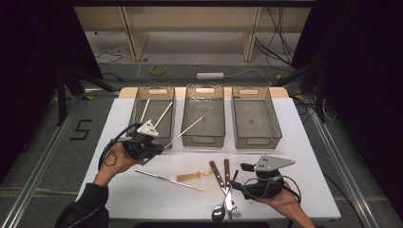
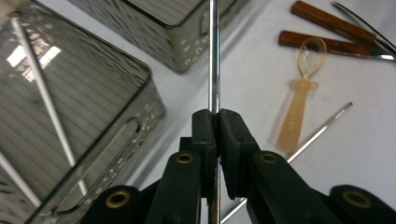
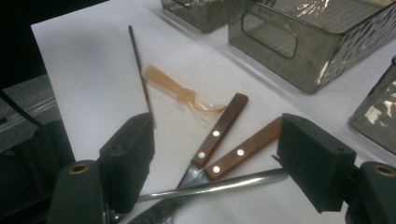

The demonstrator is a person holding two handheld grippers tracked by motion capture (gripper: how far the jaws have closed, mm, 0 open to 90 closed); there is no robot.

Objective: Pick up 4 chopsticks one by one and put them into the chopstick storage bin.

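Gripping 1 metal rod (image 2: pixel 214 56) between pressed-together jaws, the left tool (image 1: pixel 159 146) holds it clear of the worktop (image 1: pixel 304 142).

Left tool: the rod runs from the jaws toward the rim between the left bin (image 1: pixel 151 114) and the middle bin (image 1: pixel 204 116), its far tip above the middle bin in the high view. The left bin contains 2 similar rods (image 1: pixel 161 115). Right tool (image 3: pixel 215 163): jaws spread wide, pinching nothing, positioned low over 2 wooden-handled utensils (image 3: pixel 219 130) and a metal spoon handle (image 3: pixel 219 184) at the near edge of the worktop. Between the 2 tools, 1 further rod (image 1: pixel 167 179) lies flat on the worktop, with an amber plastic spoon (image 1: pixel 195 176) just beside it. The right bin (image 1: pixel 255 116) stands beside the middle bin.
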